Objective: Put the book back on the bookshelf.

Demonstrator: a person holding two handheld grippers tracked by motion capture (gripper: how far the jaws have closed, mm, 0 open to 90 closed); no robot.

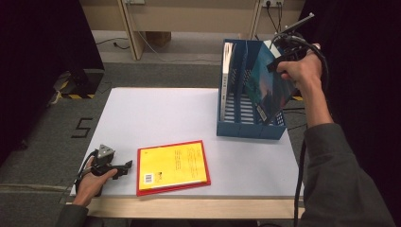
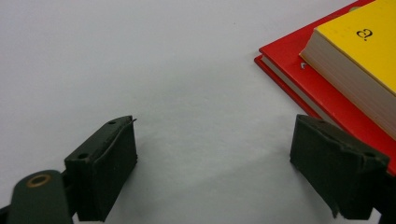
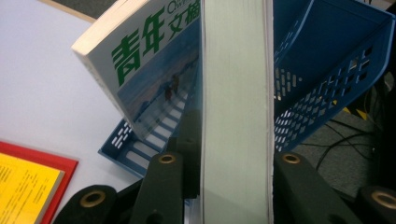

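My right gripper (image 1: pixel 280 60) is up at the back right, shut on a teal-covered book (image 1: pixel 267 87) that tilts into the blue file rack (image 1: pixel 250 128). In the right gripper view the book's pale page edge (image 3: pixel 236 107) runs up between the jaws of the right gripper (image 3: pixel 231 161). A second book (image 3: pixel 149 70), its cover printed with green characters, leans in the rack beside it. A yellow book (image 1: pixel 174 164) lies on a red book (image 1: pixel 142 189) near the table's front. My left gripper (image 1: pixel 126 166) rests to their left, open, and nothing sits between the jaws of the left gripper (image 2: pixel 215 140).
The white table top (image 1: pixel 156 113) is bare between the stacked books and the rack. The red book's corner (image 2: pixel 299 70) lies close to the left gripper's right-hand jaw. Cables trail behind the rack, and dark curtains stand on both sides.
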